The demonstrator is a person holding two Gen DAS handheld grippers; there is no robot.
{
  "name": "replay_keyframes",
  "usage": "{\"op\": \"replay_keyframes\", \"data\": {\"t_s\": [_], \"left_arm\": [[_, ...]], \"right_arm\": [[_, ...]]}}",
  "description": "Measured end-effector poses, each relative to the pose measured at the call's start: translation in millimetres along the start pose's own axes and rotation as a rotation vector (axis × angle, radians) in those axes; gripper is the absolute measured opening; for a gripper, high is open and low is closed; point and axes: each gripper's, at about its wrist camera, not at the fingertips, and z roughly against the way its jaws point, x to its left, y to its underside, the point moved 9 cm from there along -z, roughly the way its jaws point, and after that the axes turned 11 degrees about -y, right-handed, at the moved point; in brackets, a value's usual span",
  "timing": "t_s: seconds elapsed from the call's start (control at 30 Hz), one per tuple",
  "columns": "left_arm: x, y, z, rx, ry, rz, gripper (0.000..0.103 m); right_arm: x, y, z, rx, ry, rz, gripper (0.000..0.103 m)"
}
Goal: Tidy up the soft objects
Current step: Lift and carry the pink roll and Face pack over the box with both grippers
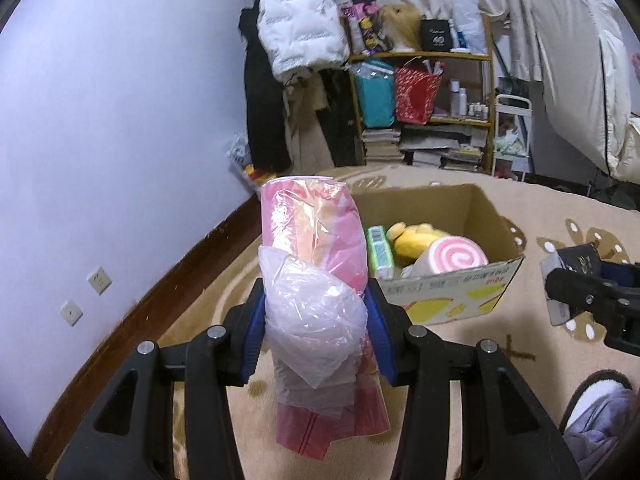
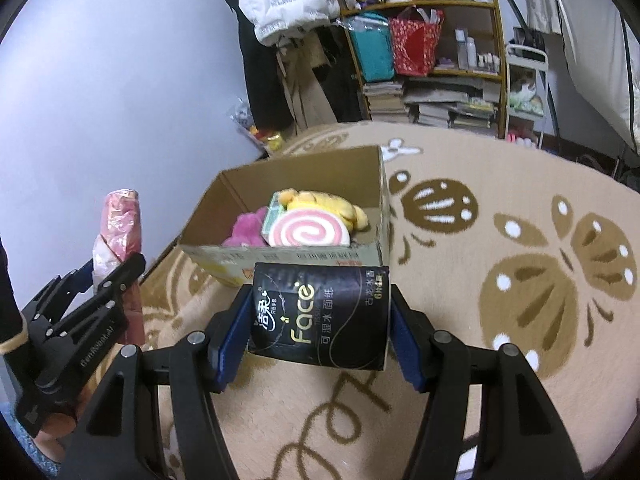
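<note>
My left gripper (image 1: 316,316) is shut on a bundle of pink and clear plastic bags (image 1: 314,264), held upright above the carpet. In the right wrist view that same bundle (image 2: 120,224) and the left gripper (image 2: 96,292) show at the left edge. My right gripper (image 2: 318,320) is shut on a black tissue pack (image 2: 320,316) printed "Face". Just beyond both stands an open cardboard box (image 2: 372,184) holding a yellow plush (image 2: 320,204), a pink swirl roll cushion (image 2: 308,234), a magenta plush (image 2: 246,228) and a green pack (image 1: 380,252). The box (image 1: 448,292) sits right of the bundle.
A beige carpet (image 2: 480,380) with brown butterfly patterns covers the floor. A wooden shelf (image 1: 420,56) crammed with bags, books and bottles stands behind, beside a hanging white puffer jacket (image 1: 296,20). A blue-white wall (image 1: 100,140) lies left. A slippered foot (image 1: 596,404) shows lower right.
</note>
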Motion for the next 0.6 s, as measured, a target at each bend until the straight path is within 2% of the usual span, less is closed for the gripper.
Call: {"op": "replay_keyframes", "data": {"t_s": [0.27,0.5,0.6], "left_arm": [[-8,-27,8,-0.087,0.011,-0.019,0.045],[-1,-49,2,-0.168,-0.024,0.009,0.045],[6,-55,-10,-0.176,-0.036,0.03,0.045]], "right_arm": [[2,-20,4,-0.055,0.004,0.023,0.067],[-1,-37,-5,-0.086,0.004,0.044,0.067],[-5,-42,-13,-0.1,-0.002,0.037,0.067]]}}
